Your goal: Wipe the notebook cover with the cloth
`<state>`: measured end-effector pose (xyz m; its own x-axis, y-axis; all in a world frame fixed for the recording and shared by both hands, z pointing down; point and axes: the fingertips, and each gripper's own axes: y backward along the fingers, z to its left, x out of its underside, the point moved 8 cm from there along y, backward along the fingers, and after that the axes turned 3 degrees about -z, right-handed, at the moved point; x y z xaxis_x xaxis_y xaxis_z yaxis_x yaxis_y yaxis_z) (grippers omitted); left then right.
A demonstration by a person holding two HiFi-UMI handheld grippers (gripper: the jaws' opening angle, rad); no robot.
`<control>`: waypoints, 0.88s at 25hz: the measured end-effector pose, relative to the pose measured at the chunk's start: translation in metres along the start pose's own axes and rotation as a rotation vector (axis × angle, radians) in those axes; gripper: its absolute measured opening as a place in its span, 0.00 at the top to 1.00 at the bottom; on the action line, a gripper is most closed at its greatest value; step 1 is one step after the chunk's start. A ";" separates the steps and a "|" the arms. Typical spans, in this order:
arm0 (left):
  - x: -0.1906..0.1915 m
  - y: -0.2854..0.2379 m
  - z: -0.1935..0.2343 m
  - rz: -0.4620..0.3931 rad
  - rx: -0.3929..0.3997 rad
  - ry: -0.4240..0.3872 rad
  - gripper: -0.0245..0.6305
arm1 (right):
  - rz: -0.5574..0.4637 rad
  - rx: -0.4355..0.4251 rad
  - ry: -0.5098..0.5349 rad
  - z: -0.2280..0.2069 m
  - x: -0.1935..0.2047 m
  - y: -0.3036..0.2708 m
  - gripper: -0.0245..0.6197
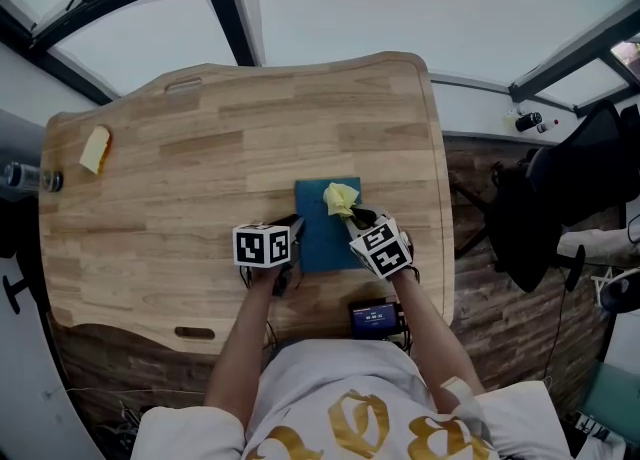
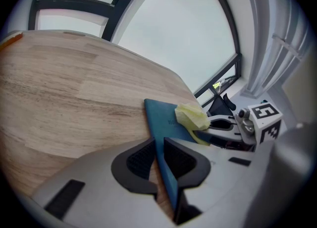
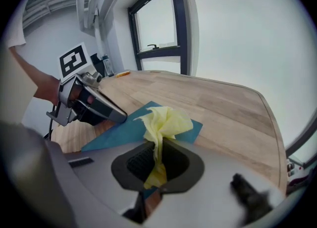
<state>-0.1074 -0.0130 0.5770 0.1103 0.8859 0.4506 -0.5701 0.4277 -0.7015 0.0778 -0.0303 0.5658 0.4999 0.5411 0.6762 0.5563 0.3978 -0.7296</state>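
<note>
Notebook (image 1: pixel 318 240) runs 12 to 6. The left gripper (image 1: pixel 293 233) pinches its 9 o'clock edge, and the right gripper (image 1: pixel 360 218) clamps the cloth (image 1: pixel 340 198) on its 1 o'clock corner.

Soft flat daylight, rather dim. Windows (image 2: pixel 173 28) ahead of left gripper (image 2: pixel 159 152) blown out white, no detail; same ahead of right gripper (image 3: pixel 158 157). Table (image 1: pixel 200 168): faint shadows only beneath both. Gripper views fisheye, black corners, bent frames. Housings nearest lens blurred; notebook (image 2: pixel 161 120) in left jaws soft, cloth (image 3: pixel 166 120) past right jaws sharp.
</note>
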 end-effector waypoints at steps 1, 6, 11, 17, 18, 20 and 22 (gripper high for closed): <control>0.000 0.000 0.000 0.000 0.001 0.001 0.86 | 0.001 0.011 -0.007 -0.003 0.000 -0.001 0.90; 0.000 0.000 0.001 0.002 0.001 0.004 0.86 | -0.015 0.052 -0.023 -0.012 -0.005 -0.002 0.90; 0.000 0.001 0.001 0.004 0.003 0.004 0.86 | -0.018 0.073 -0.047 -0.016 -0.005 -0.002 0.90; 0.000 0.000 0.000 0.005 0.006 0.007 0.86 | -0.012 0.097 -0.058 -0.018 -0.007 -0.003 0.90; -0.001 0.000 0.000 0.004 0.007 0.008 0.86 | -0.012 0.100 -0.059 -0.018 -0.007 -0.003 0.90; 0.000 0.000 0.001 0.004 0.007 0.009 0.86 | -0.006 0.100 -0.064 -0.017 -0.006 -0.003 0.90; 0.000 0.000 0.001 0.005 0.007 0.008 0.86 | -0.007 0.104 -0.065 -0.018 -0.005 -0.005 0.90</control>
<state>-0.1082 -0.0132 0.5774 0.1138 0.8893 0.4429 -0.5759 0.4223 -0.7000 0.0842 -0.0480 0.5677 0.4502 0.5833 0.6761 0.4865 0.4747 -0.7335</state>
